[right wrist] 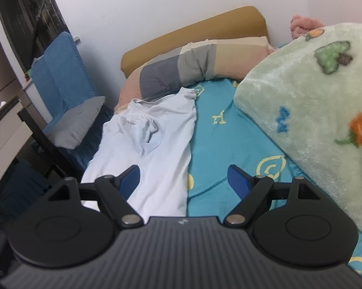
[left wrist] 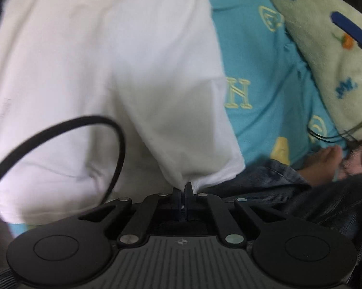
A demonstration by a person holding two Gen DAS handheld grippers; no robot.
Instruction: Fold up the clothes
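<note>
The white shirt (right wrist: pixel 154 139) lies spread lengthwise along the left side of the bed, on the turquoise sheet (right wrist: pixel 229 149), its far end reaching the striped pillow (right wrist: pixel 181 69) and its collar area bunched into a small crumple. In the left wrist view, the left tool (left wrist: pixel 185 190) has its tips pressed together on a near corner of the white shirt, and the cloth draws up into a taut peak at the pinch. A black cable (left wrist: pixel 84 125) loops in front of the fabric there. The right tool (right wrist: pixel 183 178) has its blue pads spread wide and holds nothing, one pad over the shirt's near edge and the other over the sheet. A pale green fleece blanket (right wrist: pixel 313 110) is heaped on the right. A brown headboard (right wrist: pixel 195 33) stands behind the pillow. In the left wrist view, dark denim (left wrist: pixel 301 200) and a bare foot (left wrist: pixel 325 163) show at near right.
</note>
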